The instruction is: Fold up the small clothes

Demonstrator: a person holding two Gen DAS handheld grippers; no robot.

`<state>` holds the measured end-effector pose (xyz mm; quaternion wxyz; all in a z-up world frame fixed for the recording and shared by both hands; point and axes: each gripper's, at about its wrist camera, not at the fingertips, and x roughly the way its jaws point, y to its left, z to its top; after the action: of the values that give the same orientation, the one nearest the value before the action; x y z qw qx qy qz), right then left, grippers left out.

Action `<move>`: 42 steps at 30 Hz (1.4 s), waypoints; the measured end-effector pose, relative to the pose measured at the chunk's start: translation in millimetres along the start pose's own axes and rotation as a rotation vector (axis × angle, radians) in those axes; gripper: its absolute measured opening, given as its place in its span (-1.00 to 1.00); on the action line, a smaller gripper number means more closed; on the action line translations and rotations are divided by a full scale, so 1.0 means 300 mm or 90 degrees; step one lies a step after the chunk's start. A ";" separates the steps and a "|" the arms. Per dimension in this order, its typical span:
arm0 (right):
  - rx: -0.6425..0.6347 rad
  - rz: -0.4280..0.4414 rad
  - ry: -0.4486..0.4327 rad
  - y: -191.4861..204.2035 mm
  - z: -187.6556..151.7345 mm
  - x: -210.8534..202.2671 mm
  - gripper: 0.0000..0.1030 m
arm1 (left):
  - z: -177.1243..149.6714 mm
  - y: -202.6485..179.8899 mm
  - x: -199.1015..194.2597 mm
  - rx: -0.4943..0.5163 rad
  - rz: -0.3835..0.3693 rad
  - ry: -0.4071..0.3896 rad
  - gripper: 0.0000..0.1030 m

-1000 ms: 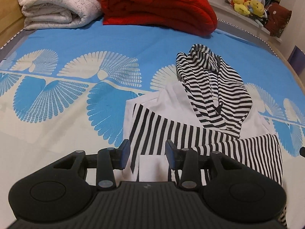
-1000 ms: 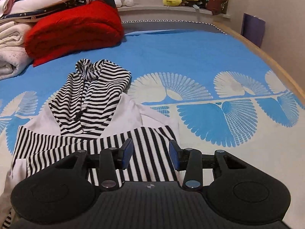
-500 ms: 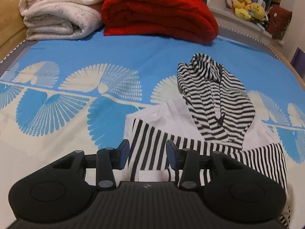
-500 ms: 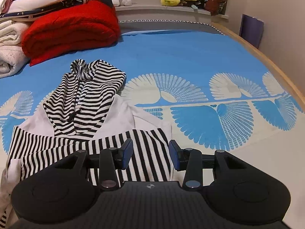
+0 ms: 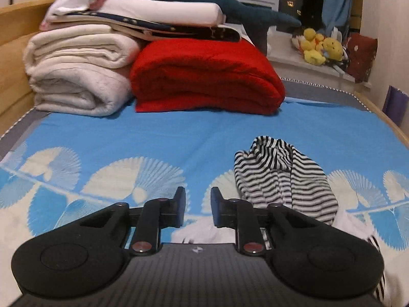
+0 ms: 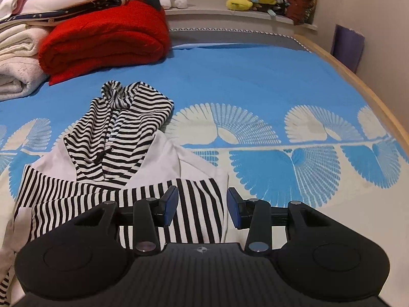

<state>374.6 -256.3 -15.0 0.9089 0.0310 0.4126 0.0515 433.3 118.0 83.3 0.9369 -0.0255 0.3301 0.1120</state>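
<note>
Left tool [image 5: 195, 206] tilted up off striped hoodie [image 6: 120, 138] | both tools [image 6: 202, 208] gaping, empty | no legible writing

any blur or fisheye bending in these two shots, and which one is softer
Left wrist view: softer overall, with smeared edges on the red blanket and cream towels; night shows in the window. Right wrist view: crisper, the striped hoodie stripes read cleanly. Both views: fisheye curves the wooden bed frame and darkens the corners.

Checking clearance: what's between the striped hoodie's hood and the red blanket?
Only bare blue bedspread lies between the hood and the red blanket; nothing sits on that stretch. The right wrist view shows it best.
</note>
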 end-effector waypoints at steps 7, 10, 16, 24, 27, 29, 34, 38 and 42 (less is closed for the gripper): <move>0.000 -0.022 0.000 -0.058 0.026 0.013 -0.39 | 0.169 -0.105 0.394 -0.005 -0.042 0.076 -0.66; 0.003 -0.073 0.011 -0.112 0.036 0.040 -0.39 | 0.216 -0.153 0.565 -0.008 -0.048 0.109 -0.66; 0.027 -0.097 0.019 -0.195 0.045 0.062 -0.38 | 0.294 -0.271 0.840 -0.028 -0.070 0.159 -0.36; 0.038 -0.097 0.016 -0.215 0.044 0.073 -0.38 | 0.303 -0.430 1.078 0.007 -0.032 0.177 -0.10; 0.041 -0.100 0.019 -0.218 0.046 0.081 -0.38 | 0.308 -0.457 1.113 0.020 -0.029 0.157 -0.11; 0.048 -0.101 0.017 -0.219 0.053 0.080 -0.38 | 0.311 -0.466 1.127 0.042 -0.028 0.153 -0.45; 0.040 -0.098 0.006 -0.197 0.065 0.076 -0.38 | 0.321 -0.468 1.013 0.095 -0.071 0.113 -0.95; 0.056 -0.089 0.000 -0.188 0.086 0.069 -0.38 | 0.251 -0.428 0.675 0.175 -0.159 0.026 -0.95; 0.064 -0.066 -0.027 -0.153 0.109 0.031 -0.38 | 0.029 -0.334 0.241 0.302 -0.254 -0.025 -0.95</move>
<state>408.4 -301.3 -5.0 0.9163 0.0565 0.3962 -0.0172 516.0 35.6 42.3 0.9264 0.1315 0.3175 -0.1541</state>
